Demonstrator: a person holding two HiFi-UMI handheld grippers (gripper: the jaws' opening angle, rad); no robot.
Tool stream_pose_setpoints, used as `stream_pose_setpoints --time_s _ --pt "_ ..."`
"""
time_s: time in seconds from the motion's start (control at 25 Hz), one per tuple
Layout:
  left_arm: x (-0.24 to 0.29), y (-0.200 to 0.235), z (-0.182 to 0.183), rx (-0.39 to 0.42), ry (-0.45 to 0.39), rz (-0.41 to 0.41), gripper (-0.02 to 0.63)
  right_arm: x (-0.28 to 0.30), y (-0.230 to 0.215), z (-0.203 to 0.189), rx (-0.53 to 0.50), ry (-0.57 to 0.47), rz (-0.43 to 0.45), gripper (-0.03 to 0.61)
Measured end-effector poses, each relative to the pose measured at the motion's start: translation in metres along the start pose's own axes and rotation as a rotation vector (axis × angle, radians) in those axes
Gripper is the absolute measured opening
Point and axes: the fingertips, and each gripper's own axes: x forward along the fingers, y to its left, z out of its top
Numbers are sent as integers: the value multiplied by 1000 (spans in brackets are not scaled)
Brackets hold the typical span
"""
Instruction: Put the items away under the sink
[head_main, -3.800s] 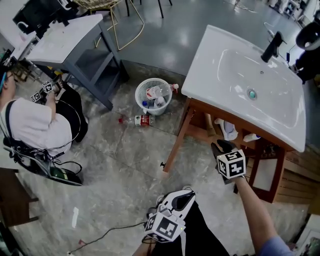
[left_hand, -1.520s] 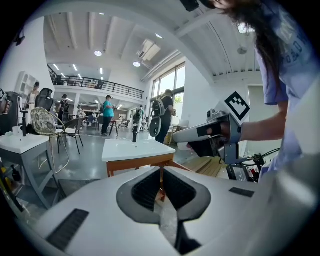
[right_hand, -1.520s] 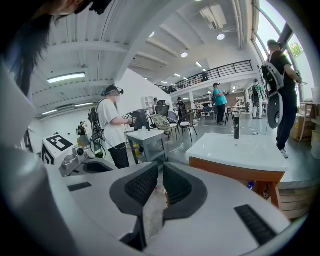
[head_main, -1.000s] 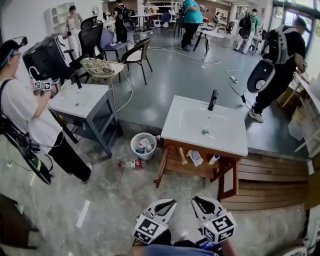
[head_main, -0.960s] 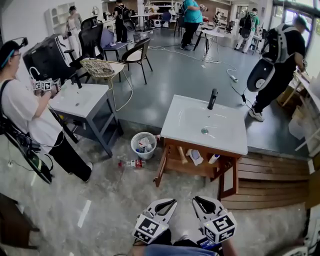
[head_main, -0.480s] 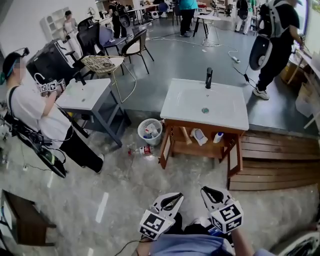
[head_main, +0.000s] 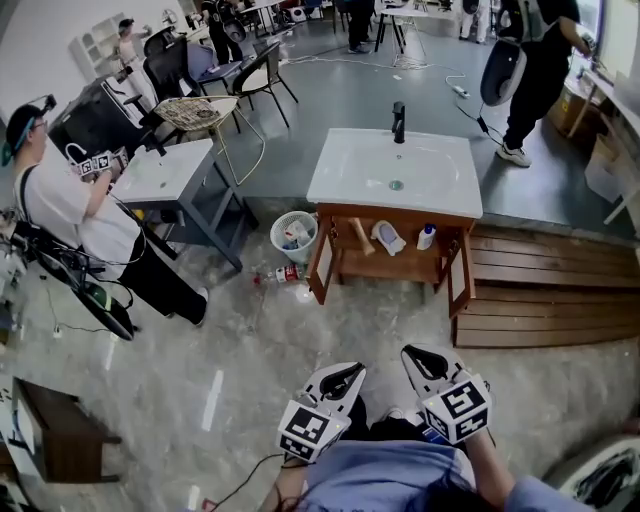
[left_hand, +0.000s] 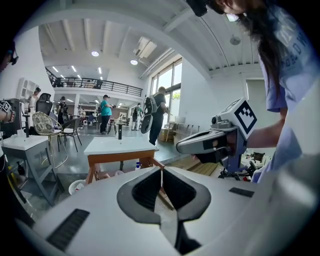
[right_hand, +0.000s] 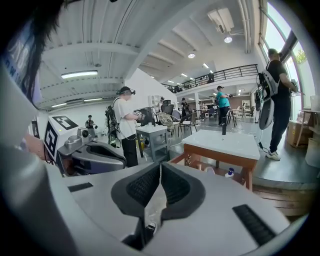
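Note:
The white sink (head_main: 395, 170) sits on a wooden cabinet (head_main: 388, 265) a few steps ahead, with both doors swung open. On its lower shelf lie a white bottle (head_main: 385, 238), a small blue-capped bottle (head_main: 426, 237) and a wooden piece. My left gripper (head_main: 352, 371) and right gripper (head_main: 410, 354) are held close to my body, far from the cabinet, both shut with nothing in them. In the left gripper view the jaws (left_hand: 161, 170) meet tip to tip, and the right gripper (left_hand: 210, 145) shows beside them. In the right gripper view the jaws (right_hand: 160, 167) are also closed.
A white waste basket (head_main: 294, 235) with rubbish stands left of the cabinet, and a plastic bottle (head_main: 283, 275) lies on the floor by it. Wooden decking (head_main: 540, 290) runs to the right. A person works at a grey sink stand (head_main: 165, 175) on the left.
The right gripper has come back from the cabinet shelf to my body. The sink now looks farther off and the view has tilted down over both shut grippers.

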Motion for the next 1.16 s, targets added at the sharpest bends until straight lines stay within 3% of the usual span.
stream_pose_setpoints --time_s 0.52,1.16 --pt "-11 -19 3 17 -18 40 18 -37 -19 2 -33 -63 -75 21" --pt "9 -17 -9 29 57 29 18 -71 -88 -4 97 -130 -224 18"
